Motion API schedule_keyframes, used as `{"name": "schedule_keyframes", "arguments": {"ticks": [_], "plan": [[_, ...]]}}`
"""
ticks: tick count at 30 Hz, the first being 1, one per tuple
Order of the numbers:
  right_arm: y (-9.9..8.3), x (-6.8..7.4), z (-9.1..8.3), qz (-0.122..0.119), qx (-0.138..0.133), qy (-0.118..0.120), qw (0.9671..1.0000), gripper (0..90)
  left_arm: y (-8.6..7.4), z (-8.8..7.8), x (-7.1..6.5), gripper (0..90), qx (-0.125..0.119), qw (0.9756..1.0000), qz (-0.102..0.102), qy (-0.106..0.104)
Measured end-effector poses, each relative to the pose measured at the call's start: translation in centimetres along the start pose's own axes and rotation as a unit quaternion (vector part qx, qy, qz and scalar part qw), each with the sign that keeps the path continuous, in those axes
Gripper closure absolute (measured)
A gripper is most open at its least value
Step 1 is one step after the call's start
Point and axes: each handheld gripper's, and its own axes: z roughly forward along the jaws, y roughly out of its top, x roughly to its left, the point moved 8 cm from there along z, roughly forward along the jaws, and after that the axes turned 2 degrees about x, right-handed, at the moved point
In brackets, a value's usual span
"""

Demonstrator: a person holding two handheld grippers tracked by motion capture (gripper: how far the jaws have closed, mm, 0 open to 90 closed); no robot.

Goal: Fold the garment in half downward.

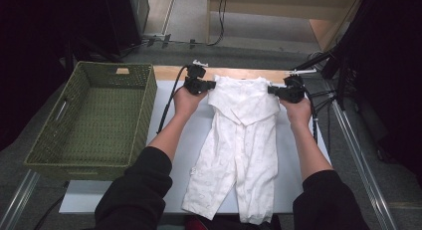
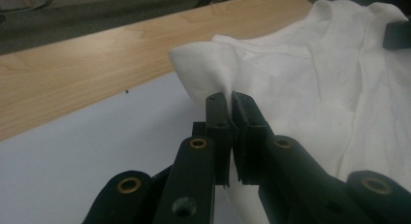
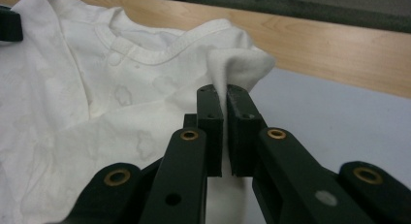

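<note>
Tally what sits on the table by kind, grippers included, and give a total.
White baby romper: 1, pinched at its two top corners
Green woven basket: 1
Black two-jaw grippers: 2, the left gripper and the right gripper, each shut on the romper
Total: 4

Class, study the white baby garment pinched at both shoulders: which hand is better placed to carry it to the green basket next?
Left, probably. The left gripper is shut on the garment at the shoulder nearer the basket; the right gripper grips the far shoulder.
</note>
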Motion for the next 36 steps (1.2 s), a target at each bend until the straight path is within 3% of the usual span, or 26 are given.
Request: {"name": "schedule_keyframes", "arguments": {"ticks": [11,16,20,22,25,36], "plan": [[4.1,1.9,-1.5,-0.026,-0.026,-0.002,0.9993,83.6,2.8,-3.1,1.0,86.5,-0.032,0.9994,0.007,0.009],[6.3,2.7,-2.4,-0.026,-0.049,0.008,0.9984,83.6,4.6,-4.8,1.4,86.5,-0.050,0.9986,0.012,0.014],[7.9,3.2,-3.3,-0.035,-0.060,0.008,0.9975,83.6,6.6,-6.9,1.1,86.5,-0.091,0.9951,0.033,0.022],[8.9,3.5,-3.9,-0.038,-0.075,0.008,0.9964,83.6,7.1,-7.4,1.1,86.5,-0.101,0.9942,0.031,0.020],[9.2,3.7,-4.1,-0.043,-0.075,0.004,0.9963,83.6,6.8,-7.3,1.1,86.4,-0.094,0.9951,0.025,0.016],[6.4,3.9,-2.1,-0.044,-0.039,0.008,0.9982,83.4,3.5,-6.0,1.8,86.3,-0.065,0.9978,0.011,0.010]]}}
